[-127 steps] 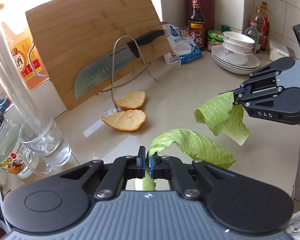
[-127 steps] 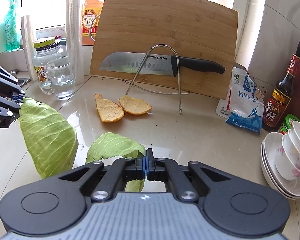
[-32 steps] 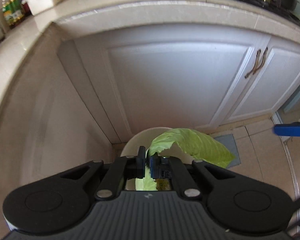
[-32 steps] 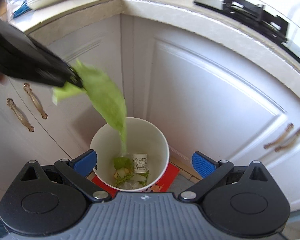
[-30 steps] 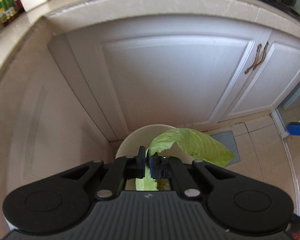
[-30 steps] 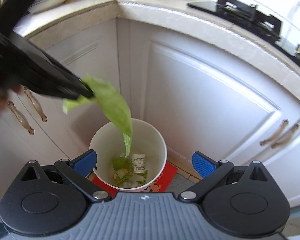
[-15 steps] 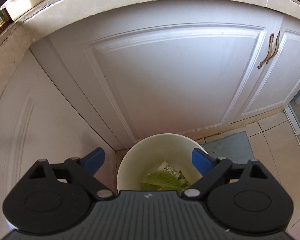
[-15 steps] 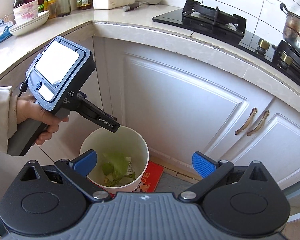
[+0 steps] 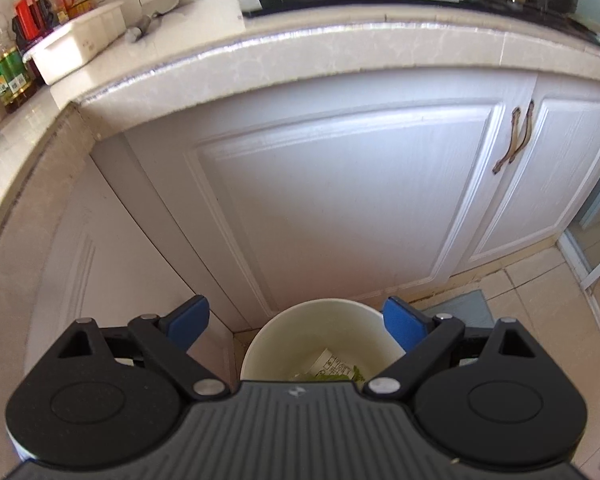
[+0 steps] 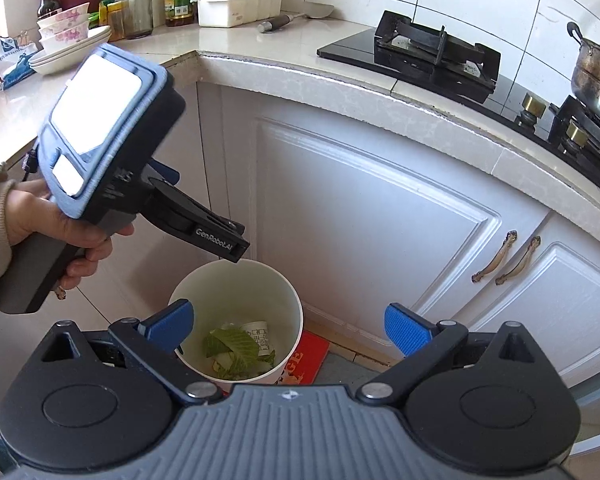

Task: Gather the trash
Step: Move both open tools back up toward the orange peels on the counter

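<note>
A white trash bin (image 10: 260, 280) stands on the floor in the cabinet corner. Green cabbage leaves (image 10: 232, 344) and a small white cup (image 10: 258, 334) lie inside it. The bin also shows in the left wrist view (image 9: 284, 332), with a bit of leaf (image 9: 340, 376) visible. My left gripper (image 9: 296, 322) is open and empty above the bin; in the right wrist view its body (image 10: 112, 152) is held in a hand above the bin's left rim. My right gripper (image 10: 288, 328) is open and empty over the bin.
White cabinet doors (image 9: 332, 200) with bronze handles (image 10: 504, 256) stand behind the bin. A stone counter (image 10: 340, 76) above carries a gas stove (image 10: 432, 56), a pot (image 10: 596, 72), bowls (image 10: 64, 36), bottles (image 10: 136, 4) and a white box (image 10: 236, 8). A red mat (image 10: 308, 356) lies under the bin.
Both cabbage leaves have been let go and now lie in the bin. Both grippers have opened. In the last half second the left gripper has lifted away from the bin.
</note>
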Motion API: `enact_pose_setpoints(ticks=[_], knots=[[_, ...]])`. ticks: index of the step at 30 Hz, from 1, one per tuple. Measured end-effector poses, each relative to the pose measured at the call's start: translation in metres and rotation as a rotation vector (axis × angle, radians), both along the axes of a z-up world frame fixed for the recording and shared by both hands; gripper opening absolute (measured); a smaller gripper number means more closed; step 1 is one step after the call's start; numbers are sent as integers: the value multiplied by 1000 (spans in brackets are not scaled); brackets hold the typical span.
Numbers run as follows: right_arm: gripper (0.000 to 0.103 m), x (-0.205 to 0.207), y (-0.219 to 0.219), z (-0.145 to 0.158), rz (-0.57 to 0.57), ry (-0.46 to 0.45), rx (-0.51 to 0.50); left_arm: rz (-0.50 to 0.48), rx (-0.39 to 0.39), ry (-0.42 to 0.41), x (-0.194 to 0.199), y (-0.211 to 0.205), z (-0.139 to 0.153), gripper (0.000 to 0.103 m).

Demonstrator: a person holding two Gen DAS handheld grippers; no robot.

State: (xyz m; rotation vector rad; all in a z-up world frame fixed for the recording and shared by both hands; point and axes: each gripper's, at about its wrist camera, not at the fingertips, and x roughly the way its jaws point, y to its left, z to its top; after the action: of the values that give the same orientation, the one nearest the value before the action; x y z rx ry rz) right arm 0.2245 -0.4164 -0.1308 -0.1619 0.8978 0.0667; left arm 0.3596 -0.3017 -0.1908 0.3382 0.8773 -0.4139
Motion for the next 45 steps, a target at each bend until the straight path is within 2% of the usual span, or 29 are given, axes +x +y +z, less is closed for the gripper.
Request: enact_pose_setpoints(ticks=[4, 13, 18, 25, 32, 35, 39, 45], knots=[[103, -1, 2, 8, 10, -2, -7, 22, -53, -8, -8, 14, 32, 95], [103, 6, 19, 33, 78, -37, -10, 134, -141, -102, -34, 69, 99, 97], [103, 23, 44, 47, 181, -61, 8, 263, -143, -142, -47, 114, 122, 97], [103, 53, 99, 71, 381, -106, 67, 472, -138, -187, -76, 199, 143, 97], [103, 82, 171, 77, 577, -96, 129, 711, -83, -228, -104, 277, 149, 96], [103, 89, 204, 76, 658, -85, 137, 796, -85, -202, -115, 308, 144, 97], [103, 93, 246, 76, 758, -81, 133, 912, -61, -209, -130, 348, 138, 97], [103, 99, 303, 74, 868, -60, 126, 1072, 12, -192, -141, 407, 119, 96]])
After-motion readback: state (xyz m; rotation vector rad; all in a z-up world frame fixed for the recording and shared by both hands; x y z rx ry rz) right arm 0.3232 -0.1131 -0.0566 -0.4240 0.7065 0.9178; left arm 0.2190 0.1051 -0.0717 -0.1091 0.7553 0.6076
